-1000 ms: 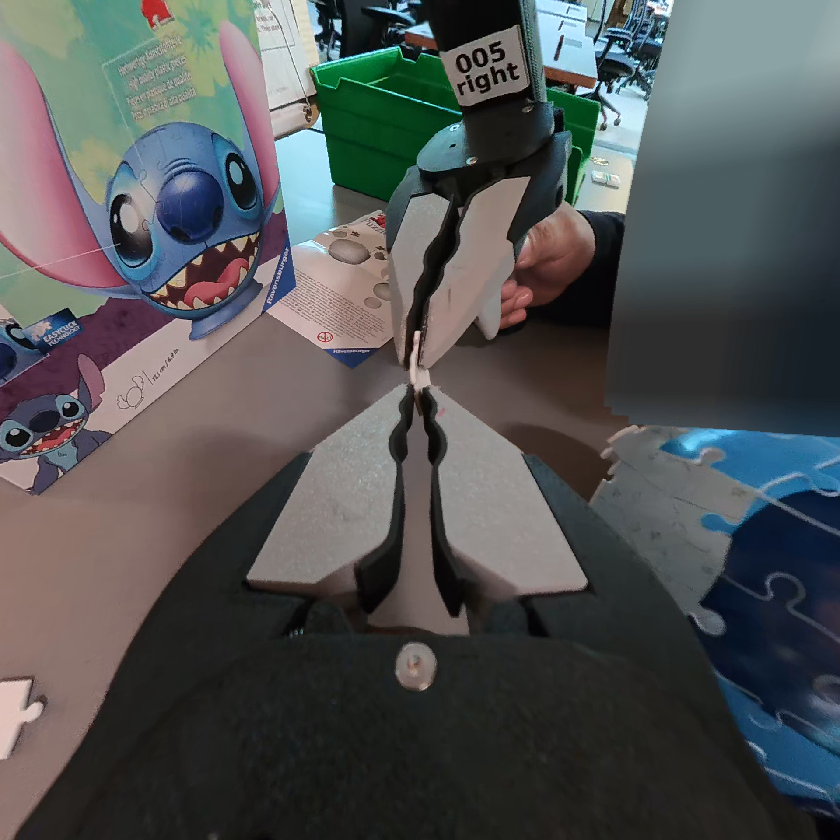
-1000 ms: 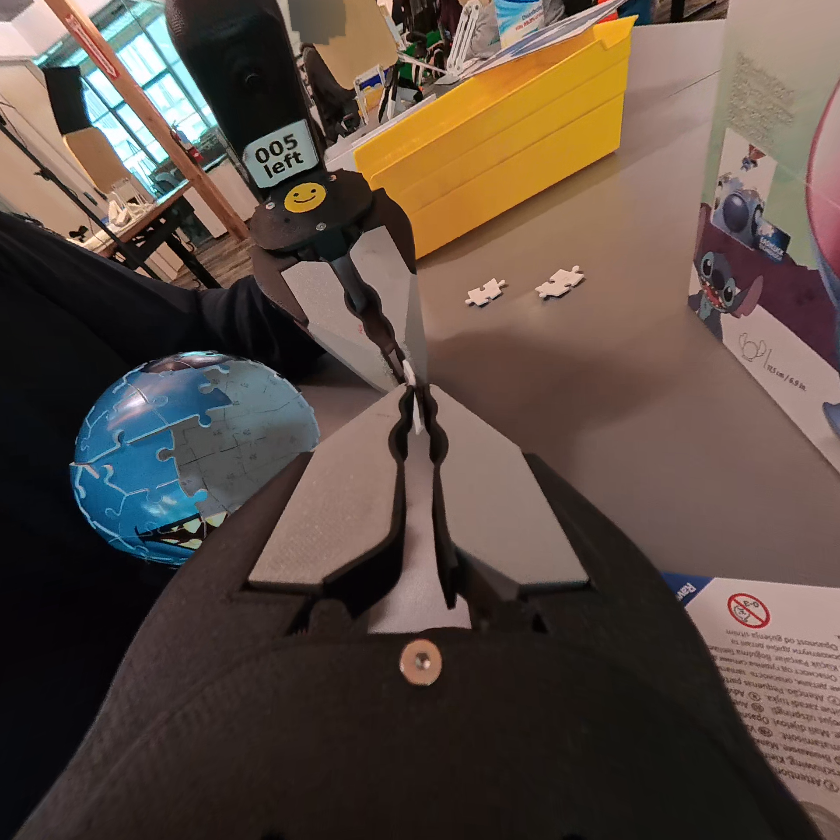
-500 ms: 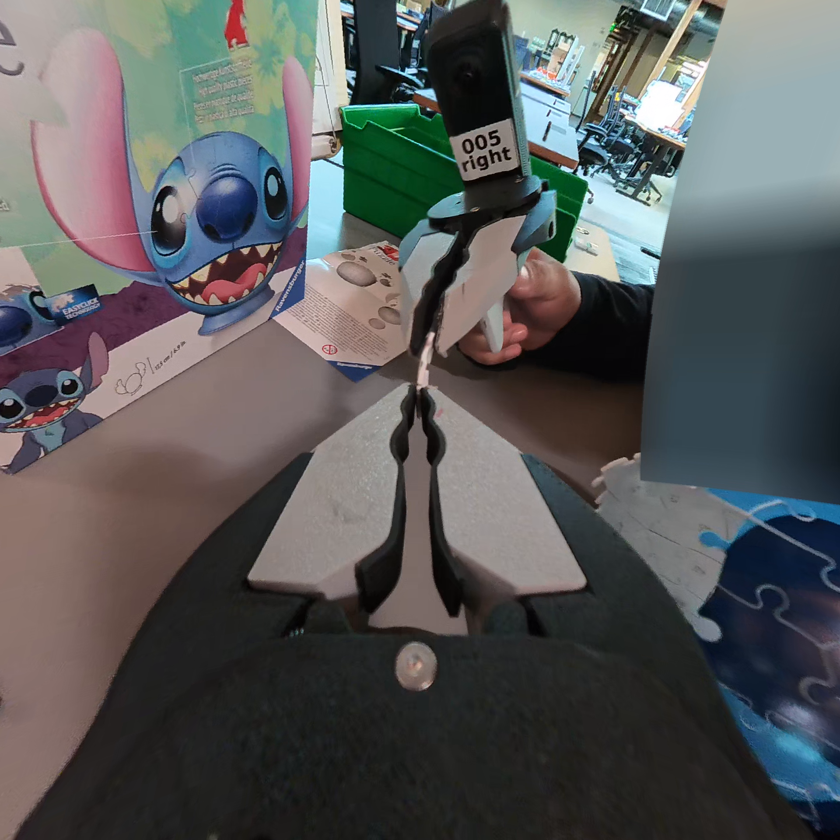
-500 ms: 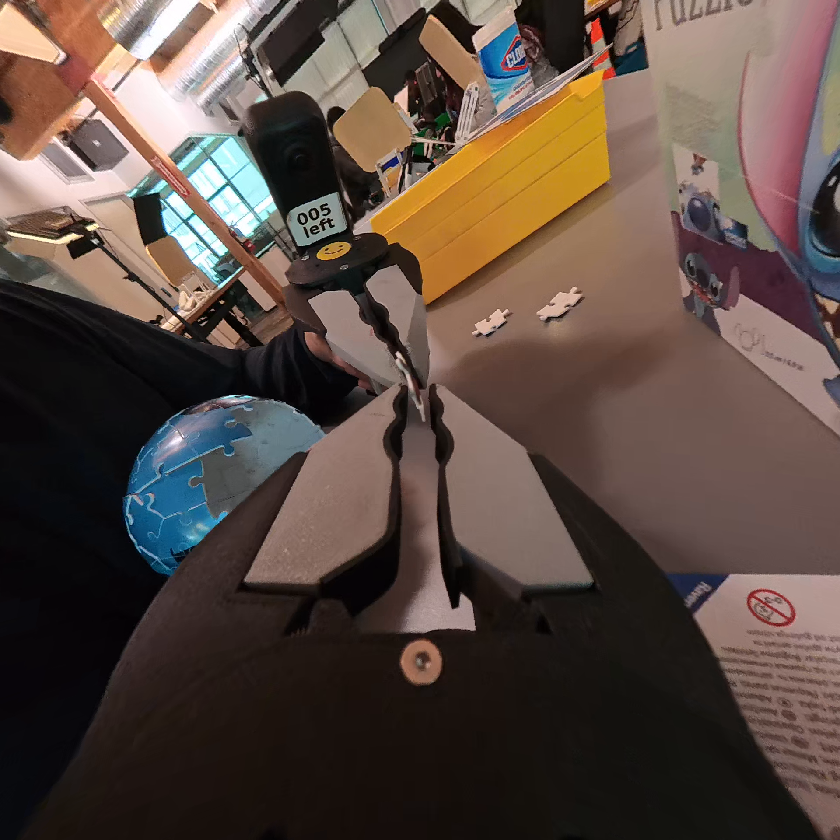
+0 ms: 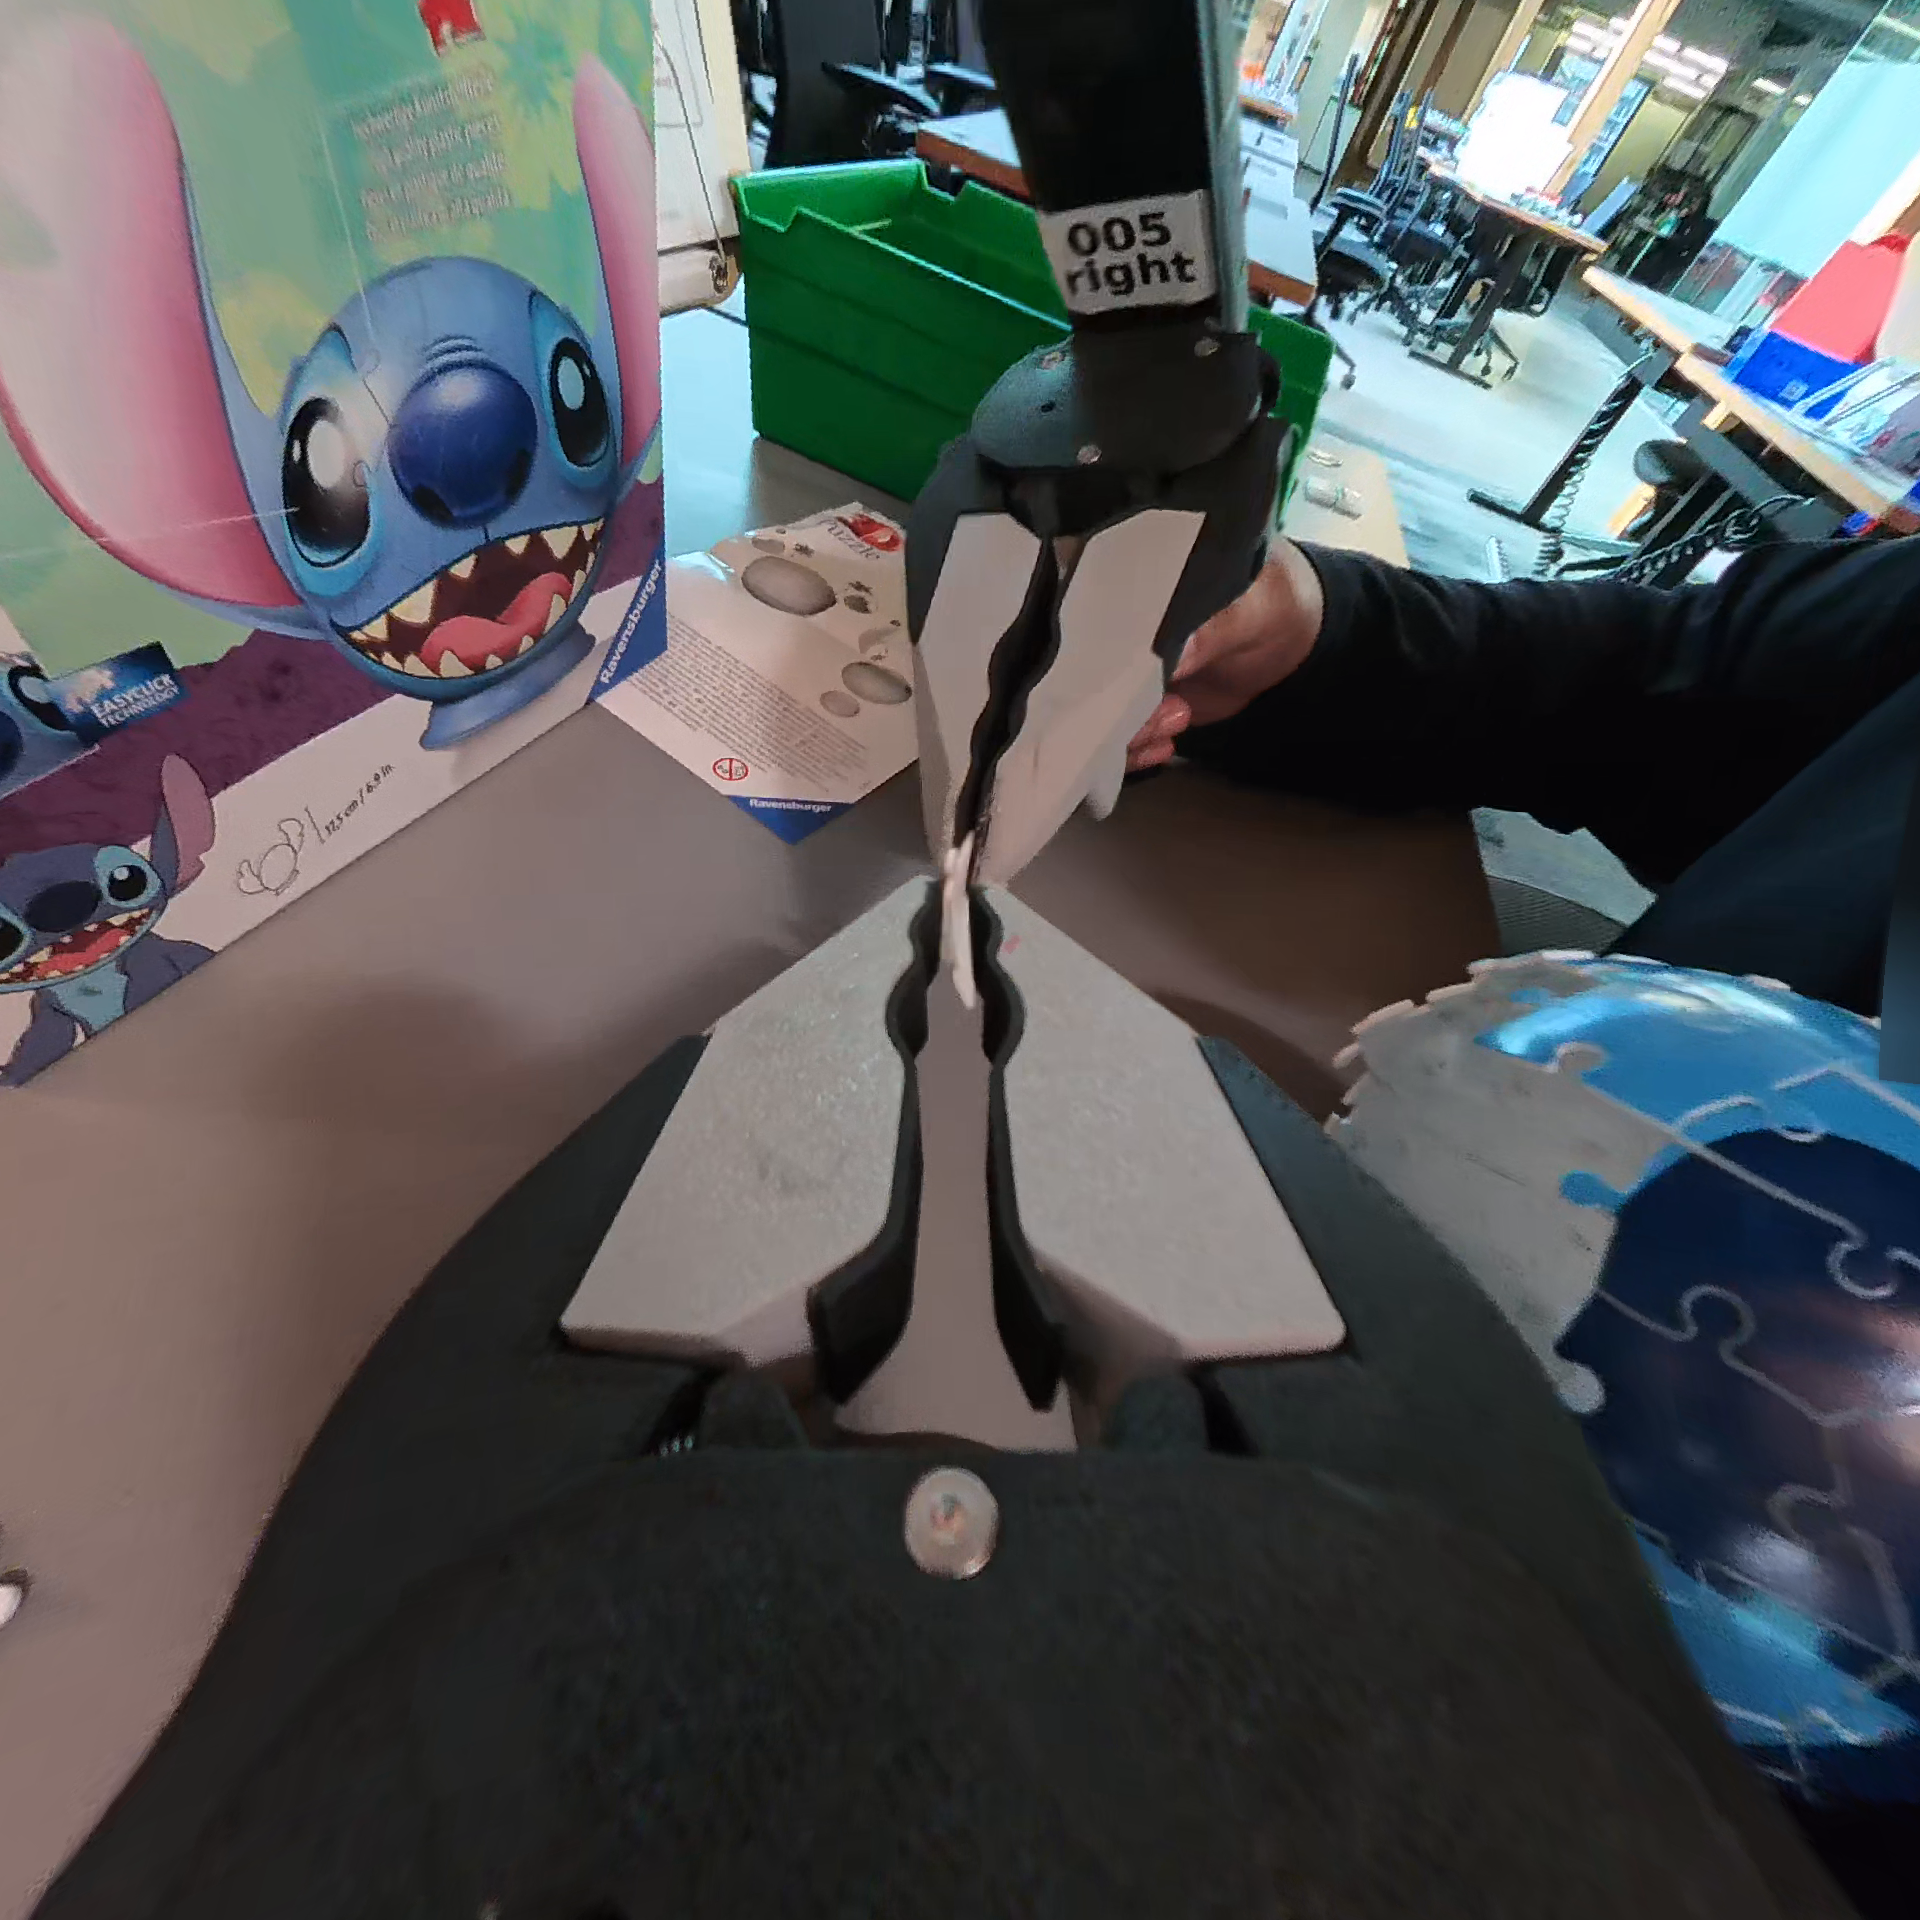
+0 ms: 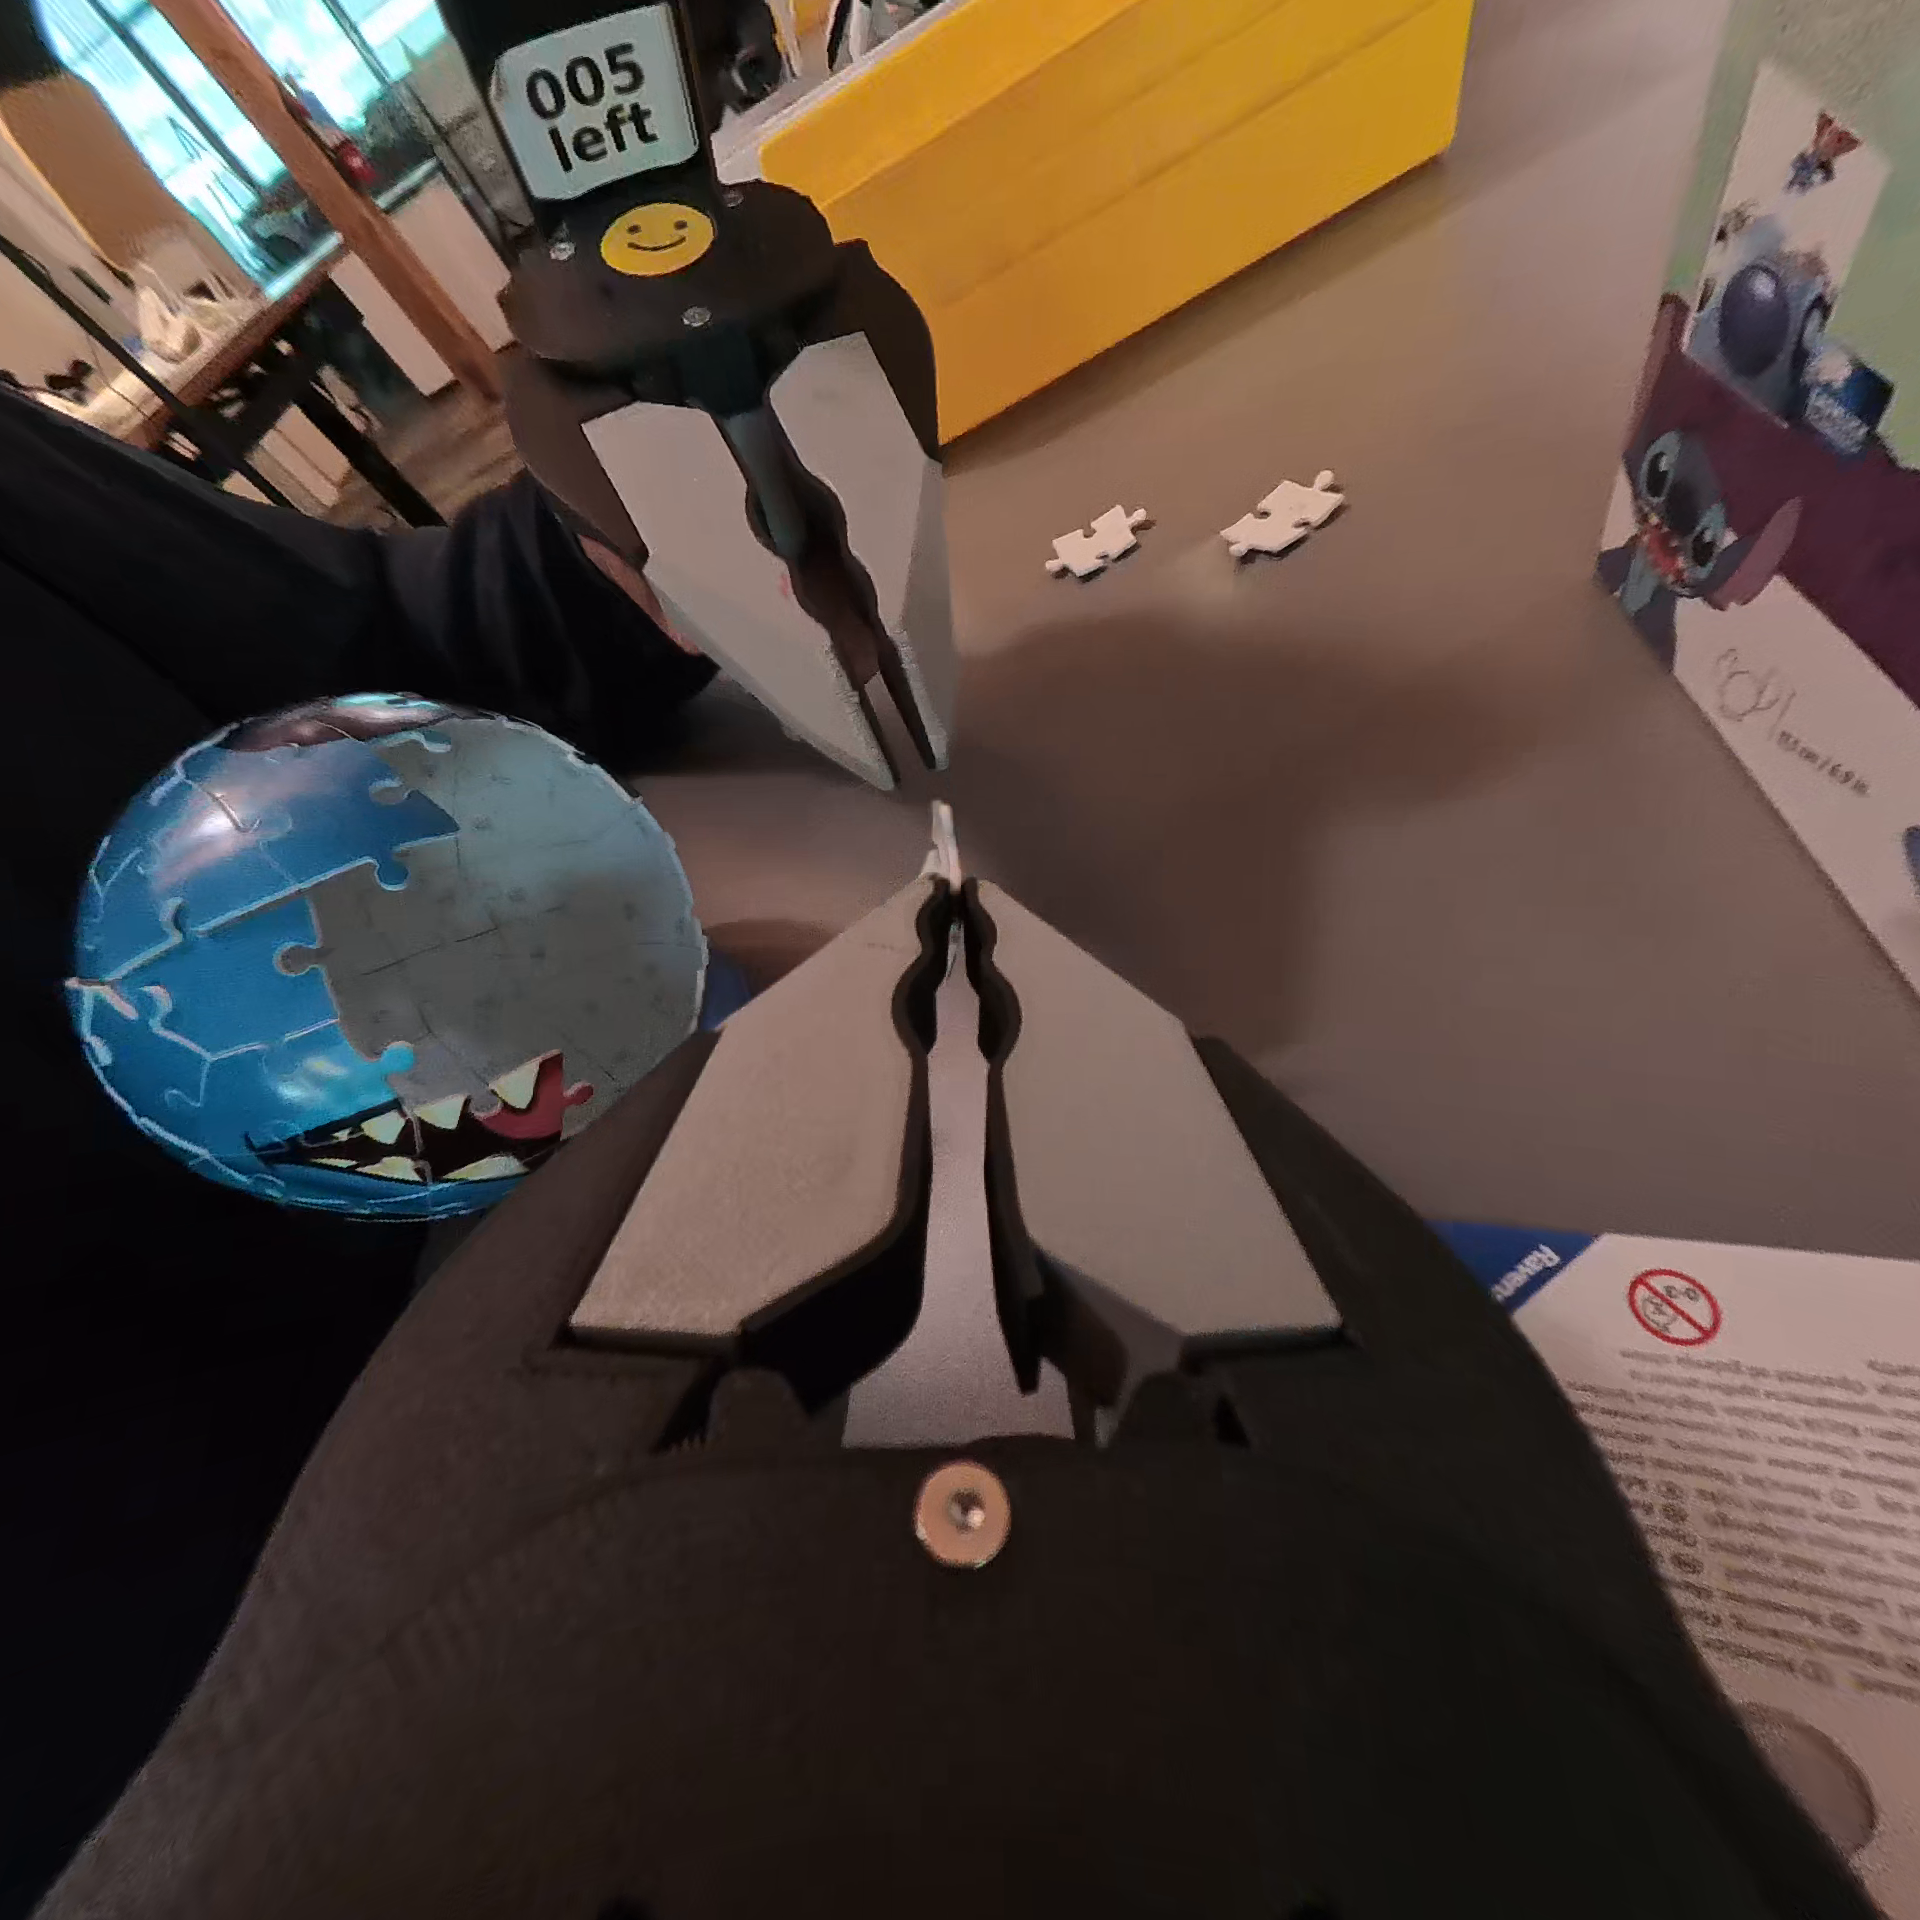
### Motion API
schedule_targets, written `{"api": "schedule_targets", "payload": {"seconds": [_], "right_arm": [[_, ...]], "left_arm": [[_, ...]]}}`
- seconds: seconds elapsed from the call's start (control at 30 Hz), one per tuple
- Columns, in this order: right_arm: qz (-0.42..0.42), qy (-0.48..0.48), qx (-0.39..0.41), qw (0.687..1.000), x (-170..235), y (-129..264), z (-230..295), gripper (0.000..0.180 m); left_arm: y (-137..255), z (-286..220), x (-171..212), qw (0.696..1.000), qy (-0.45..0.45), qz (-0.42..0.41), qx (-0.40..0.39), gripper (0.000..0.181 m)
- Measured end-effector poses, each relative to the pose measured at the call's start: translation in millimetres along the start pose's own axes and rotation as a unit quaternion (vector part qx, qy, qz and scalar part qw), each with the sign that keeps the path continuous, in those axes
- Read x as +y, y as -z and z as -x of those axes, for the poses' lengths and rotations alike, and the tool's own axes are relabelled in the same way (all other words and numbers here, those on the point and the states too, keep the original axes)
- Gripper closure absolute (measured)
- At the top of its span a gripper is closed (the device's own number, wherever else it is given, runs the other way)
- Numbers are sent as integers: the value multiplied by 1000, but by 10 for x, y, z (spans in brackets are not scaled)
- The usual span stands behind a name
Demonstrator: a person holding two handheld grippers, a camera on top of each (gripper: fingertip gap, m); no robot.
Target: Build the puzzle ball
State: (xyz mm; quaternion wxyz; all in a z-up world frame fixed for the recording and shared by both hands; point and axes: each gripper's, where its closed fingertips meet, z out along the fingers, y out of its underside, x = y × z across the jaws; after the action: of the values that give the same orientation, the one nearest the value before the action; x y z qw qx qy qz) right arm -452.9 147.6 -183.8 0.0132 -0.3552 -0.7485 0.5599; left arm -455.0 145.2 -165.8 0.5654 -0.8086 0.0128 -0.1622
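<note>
The gray table (image 6: pixel 1351 831) holds everything. The tall puzzle box (image 5: pixel 312 416) stands up, likely so you can look at its picture while you build. The puzzle ball (image 6: pixel 384 956) sits close to your body, on your left. It is partly built, with a gray patch where the blue pieces stop. Its bottom is hidden, so I cannot tell what it rests on.

Your left gripper (image 5: pixel 951 914) and right gripper (image 6: pixel 954 894) meet tip to tip above the table. This looks like a hand-over, or a turn to get a better grip. The right jaws are pressed together, pinching a white puzzle piece (image 6: pixel 943 836) that pokes out of the tips. The left jaws are spread just a little and hold nothing firmly. The piece is seen edge-on, so its shape and picture side are hidden, and I cannot tell if it touches the left fingers.

Two loose pieces (image 6: pixel 1096 540) wait farther off, white side up.
</note>
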Motion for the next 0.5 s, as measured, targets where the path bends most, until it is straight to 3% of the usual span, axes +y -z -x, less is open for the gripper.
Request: {"api": "schedule_targets", "payload": {"seconds": [0.5], "right_arm": [[-7, -19, -28, 999, -34, -44, 157, 180]], "left_arm": [[-112, -149, 222, 998, -3, 51, 46, 180]]}}
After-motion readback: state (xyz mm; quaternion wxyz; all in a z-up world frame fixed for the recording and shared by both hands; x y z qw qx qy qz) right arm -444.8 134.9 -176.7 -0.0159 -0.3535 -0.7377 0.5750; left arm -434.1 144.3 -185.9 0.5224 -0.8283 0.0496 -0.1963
